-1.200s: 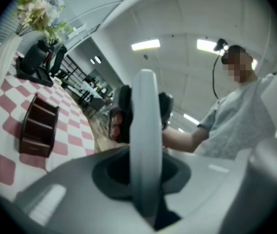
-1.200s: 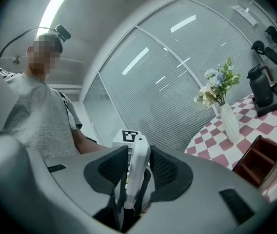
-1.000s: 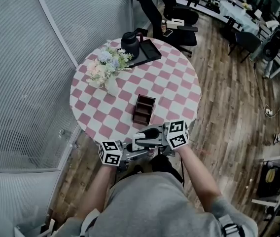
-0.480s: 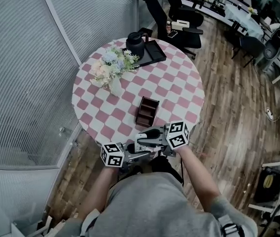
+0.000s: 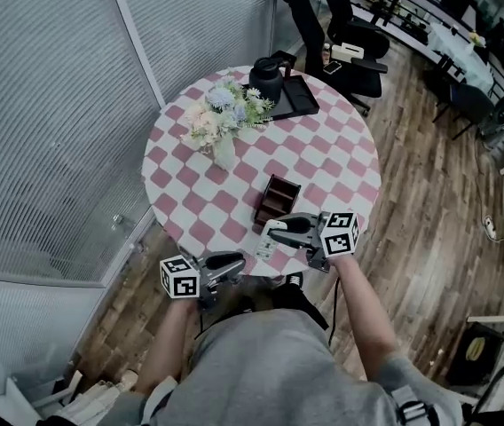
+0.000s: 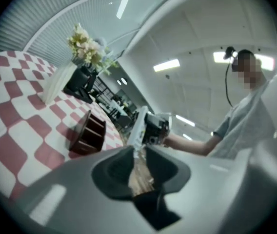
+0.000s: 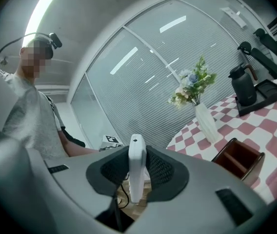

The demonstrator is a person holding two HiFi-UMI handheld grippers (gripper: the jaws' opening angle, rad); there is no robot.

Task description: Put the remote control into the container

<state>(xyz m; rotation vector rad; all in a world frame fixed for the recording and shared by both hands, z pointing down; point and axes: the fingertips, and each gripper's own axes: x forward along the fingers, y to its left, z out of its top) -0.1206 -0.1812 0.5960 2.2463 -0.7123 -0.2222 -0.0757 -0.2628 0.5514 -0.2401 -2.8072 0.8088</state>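
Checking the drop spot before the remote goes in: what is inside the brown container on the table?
The container shows only its own dividers, with no item in view. The shadowed compartment floors are partly covered by its walls.

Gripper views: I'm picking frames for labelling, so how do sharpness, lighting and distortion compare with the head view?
Left gripper view: heavy fisheye, dark corners, soft foreground, container slightly blurred. Right gripper view: curved window frames, bright ceiling strip top left, remote control sharp. Head view: evenly lit, table crisp, milder bending at edges.
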